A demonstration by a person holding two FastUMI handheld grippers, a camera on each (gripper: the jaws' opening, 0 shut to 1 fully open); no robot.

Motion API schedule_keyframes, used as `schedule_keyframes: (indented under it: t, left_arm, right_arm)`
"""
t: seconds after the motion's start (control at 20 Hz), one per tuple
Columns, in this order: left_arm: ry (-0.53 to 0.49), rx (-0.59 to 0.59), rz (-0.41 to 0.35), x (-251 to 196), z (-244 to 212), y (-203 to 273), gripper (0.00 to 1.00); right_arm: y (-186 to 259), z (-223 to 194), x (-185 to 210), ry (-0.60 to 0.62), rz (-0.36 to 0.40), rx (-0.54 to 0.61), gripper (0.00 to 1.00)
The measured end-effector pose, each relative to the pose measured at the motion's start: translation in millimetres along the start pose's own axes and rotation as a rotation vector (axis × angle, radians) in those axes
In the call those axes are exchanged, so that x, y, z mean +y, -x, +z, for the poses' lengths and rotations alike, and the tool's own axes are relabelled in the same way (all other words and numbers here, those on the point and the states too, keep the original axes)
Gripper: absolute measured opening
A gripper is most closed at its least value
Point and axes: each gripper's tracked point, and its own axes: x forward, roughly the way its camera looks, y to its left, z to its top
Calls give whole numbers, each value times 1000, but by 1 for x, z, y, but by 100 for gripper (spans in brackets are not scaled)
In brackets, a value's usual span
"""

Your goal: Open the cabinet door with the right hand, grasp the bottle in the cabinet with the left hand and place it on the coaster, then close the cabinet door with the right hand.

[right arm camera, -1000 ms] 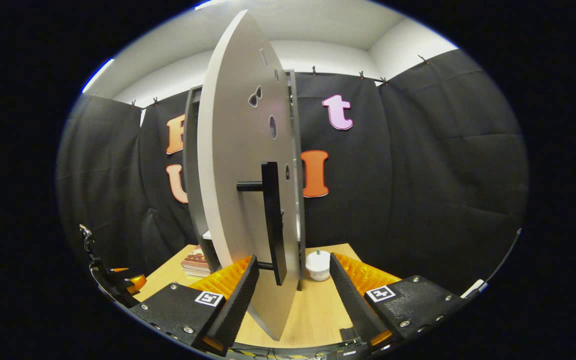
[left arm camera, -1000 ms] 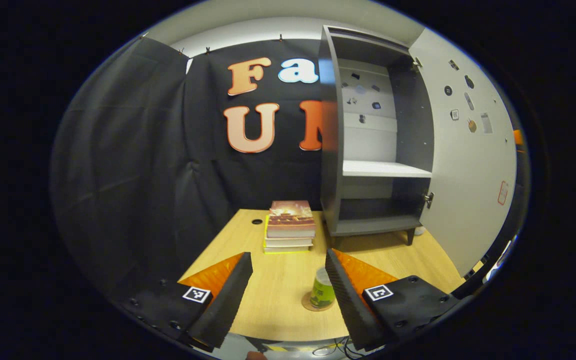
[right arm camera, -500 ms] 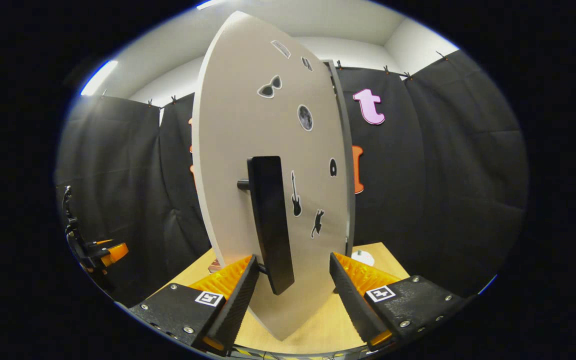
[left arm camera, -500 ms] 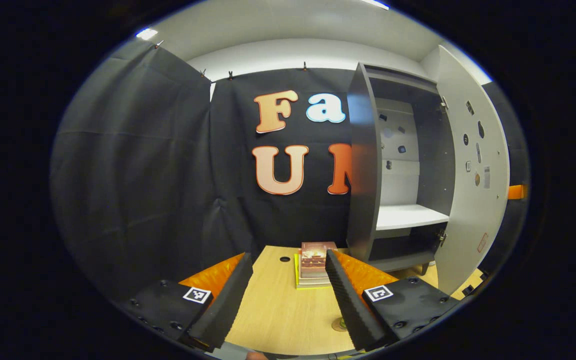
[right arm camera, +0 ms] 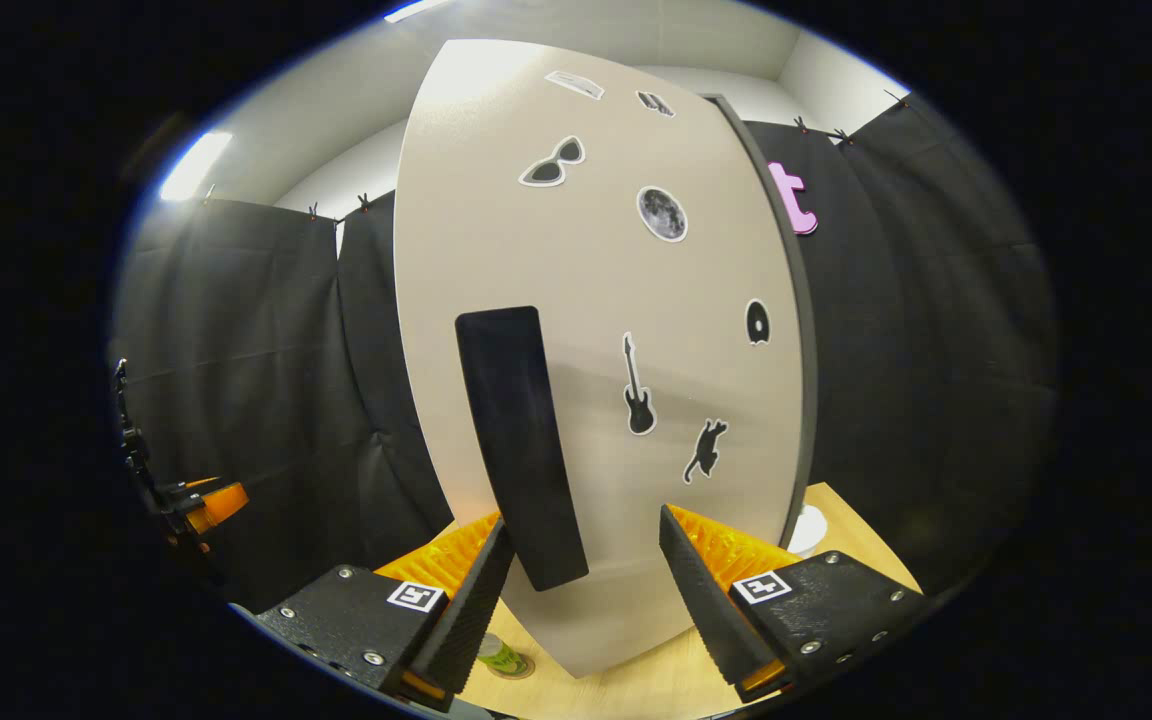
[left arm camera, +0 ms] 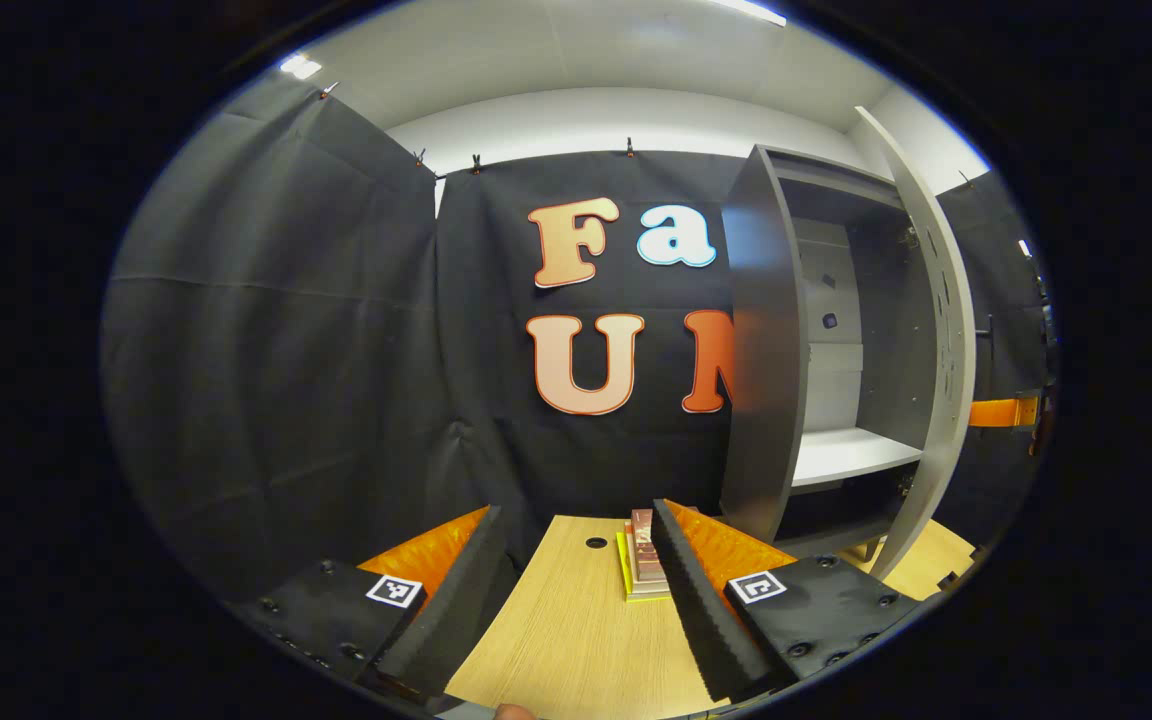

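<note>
Right gripper view: right gripper (right arm camera: 581, 590) gaped wide, holding nothing, handle (right arm camera: 519, 445) between fingers; left gripper (left arm camera: 576, 590) released; one bottle (right arm camera: 498, 655).

My cabinet door (right arm camera: 586, 300) is pale beige with small black stickers and a black handle (right arm camera: 519, 440); the cabinet (left arm camera: 766, 350) is dark grey, the desk (left arm camera: 566, 640) light wood-grain.

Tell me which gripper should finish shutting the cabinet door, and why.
Right. The right gripper is open right at the door, its handle between the fingers. The left gripper hangs open over the table, away from the door.
</note>
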Motion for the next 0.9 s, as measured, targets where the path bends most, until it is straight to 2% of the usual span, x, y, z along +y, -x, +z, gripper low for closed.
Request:
schedule_keyframes:
  t: [0.35, 0.7, 0.9]
  left_arm:
    - [-8, 0, 25, 31, -2, -22, 95]
    - [20, 24, 34, 46, -12, -45, 95]
    - [39, 28, 27, 49, -7, -59, 95]
  right_arm:
    - [-74, -2, 39, -32, 6, -10, 90]
    - [-105, -4, 25, -47, -31, -21, 91]
    - [-133, 3, 45, -19, -50, -25, 91]
